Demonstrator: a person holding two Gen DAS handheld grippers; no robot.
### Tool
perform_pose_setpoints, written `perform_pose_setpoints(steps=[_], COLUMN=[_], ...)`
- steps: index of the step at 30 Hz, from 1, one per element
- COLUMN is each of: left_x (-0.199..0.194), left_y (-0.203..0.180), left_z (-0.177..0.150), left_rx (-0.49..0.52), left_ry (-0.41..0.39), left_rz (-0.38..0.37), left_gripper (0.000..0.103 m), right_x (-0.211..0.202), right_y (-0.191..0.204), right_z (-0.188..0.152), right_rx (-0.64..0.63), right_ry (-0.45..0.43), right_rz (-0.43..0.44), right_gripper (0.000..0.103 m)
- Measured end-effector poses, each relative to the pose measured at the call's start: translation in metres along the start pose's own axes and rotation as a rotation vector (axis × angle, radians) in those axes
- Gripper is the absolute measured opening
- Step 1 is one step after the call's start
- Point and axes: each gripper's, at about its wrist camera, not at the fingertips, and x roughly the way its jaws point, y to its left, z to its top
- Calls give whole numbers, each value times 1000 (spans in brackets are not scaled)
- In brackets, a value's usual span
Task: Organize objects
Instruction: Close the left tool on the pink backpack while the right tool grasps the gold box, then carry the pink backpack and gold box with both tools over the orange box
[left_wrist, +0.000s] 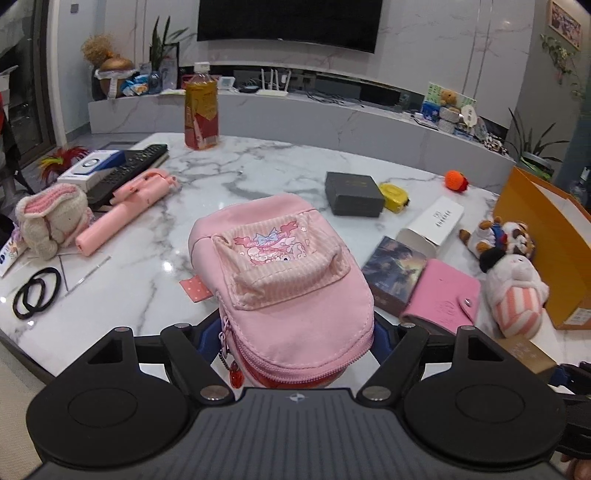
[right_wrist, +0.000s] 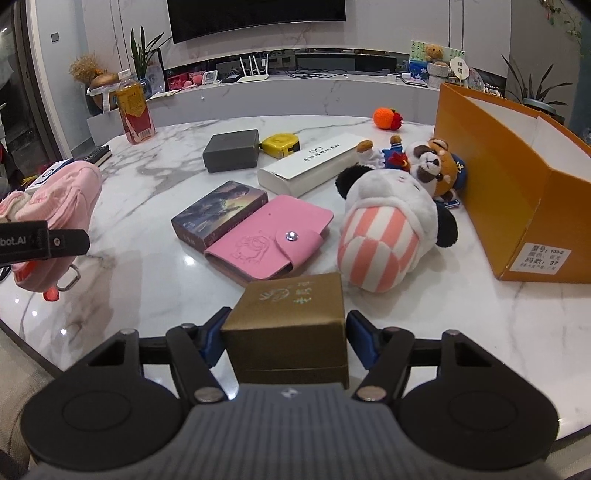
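My left gripper (left_wrist: 293, 332) is shut on a pink pouch (left_wrist: 284, 280) with a cartoon print, held at the near edge of the marble table (left_wrist: 155, 258); the pouch hides the fingertips. The pouch also shows in the right wrist view (right_wrist: 62, 210), with the left gripper across it. My right gripper (right_wrist: 284, 338) is shut on a gold-brown box (right_wrist: 288, 328) at the near table edge. An open orange cardboard box (right_wrist: 509, 192) stands at the right; it also shows in the left wrist view (left_wrist: 546, 243).
On the table lie a pink wallet (right_wrist: 269, 240), a dark book-like box (right_wrist: 218, 210), a long white box (right_wrist: 310, 162), a grey box (right_wrist: 232, 149), a yellow tape measure (right_wrist: 280, 146), plush toys (right_wrist: 391, 225), a drink bottle (left_wrist: 201, 107), a remote (left_wrist: 129, 170) and hair ties (left_wrist: 35, 291).
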Motion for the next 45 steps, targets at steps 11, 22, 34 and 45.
perform_pose_setpoints(steps=[11, 22, 34, 45], left_x=[-13, -21, -27, -25], left_y=[-16, -49, -115, -180], left_z=[-4, 14, 62, 83], left_rx=[78, 157, 255, 385], left_ry=[14, -1, -83, -64], left_rz=[-32, -87, -185, -285], left_gripper=[88, 88, 89, 89], right_x=[-27, -55, -89, -95], right_y=[-6, -28, -79, -144], right_z=[5, 20, 83, 135], right_rx=[16, 30, 16, 5], right_ry=[-5, -35, -135, -135], right_rz=[69, 94, 31, -17], right_gripper=[66, 66, 66, 66])
